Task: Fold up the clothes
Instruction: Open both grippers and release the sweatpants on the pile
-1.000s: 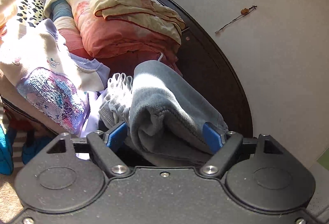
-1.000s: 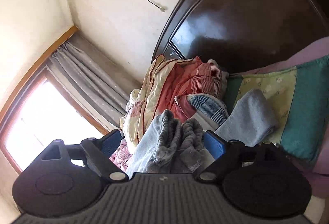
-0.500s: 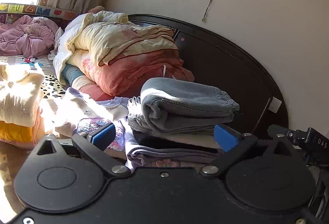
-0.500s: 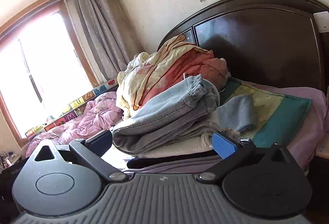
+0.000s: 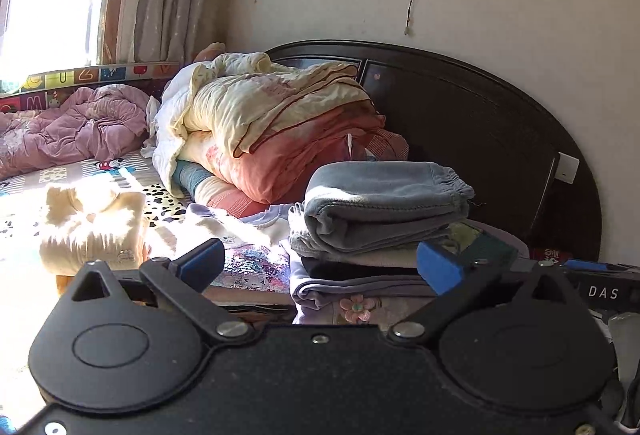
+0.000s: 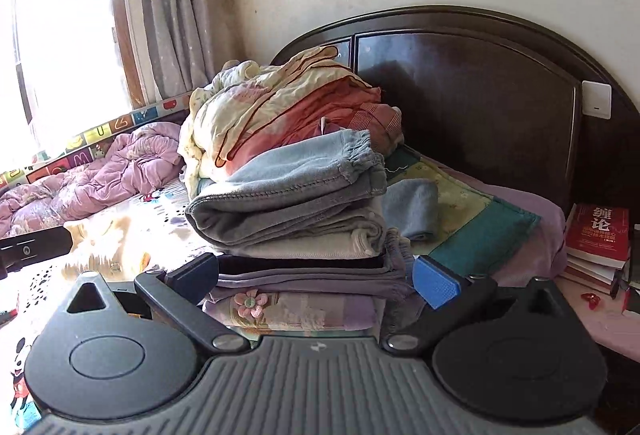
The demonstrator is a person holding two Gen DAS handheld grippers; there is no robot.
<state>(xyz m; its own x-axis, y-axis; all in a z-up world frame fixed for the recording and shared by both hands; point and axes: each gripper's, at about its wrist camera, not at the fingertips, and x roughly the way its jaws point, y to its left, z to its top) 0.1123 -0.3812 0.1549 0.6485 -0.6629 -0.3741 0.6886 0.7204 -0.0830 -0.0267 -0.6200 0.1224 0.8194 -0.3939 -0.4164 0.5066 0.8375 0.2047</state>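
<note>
Folded grey sweatpants (image 5: 380,207) lie on top of a stack of folded clothes (image 5: 352,287) on the bed; they also show in the right wrist view (image 6: 288,195), above cream, black and lilac layers (image 6: 304,275). My left gripper (image 5: 320,267) is open and empty, drawn back in front of the stack. My right gripper (image 6: 316,279) is open and empty, also just before the stack. A folded sequin-print top (image 5: 248,259) lies left of the stack. A cream garment (image 5: 92,227) lies further left in sunlight.
A pile of cream and pink quilts (image 5: 272,123) sits behind the stack against the dark headboard (image 6: 480,95). A crumpled lilac duvet (image 5: 80,123) lies by the window. A small blue cloth (image 6: 412,207) rests on a green pillow. Books (image 6: 596,239) stand at right.
Both grippers let go of the grey sweatpants, leaving them folded on the stack, and pulled back and levelled out. Both sets of jaws are now empty.
</note>
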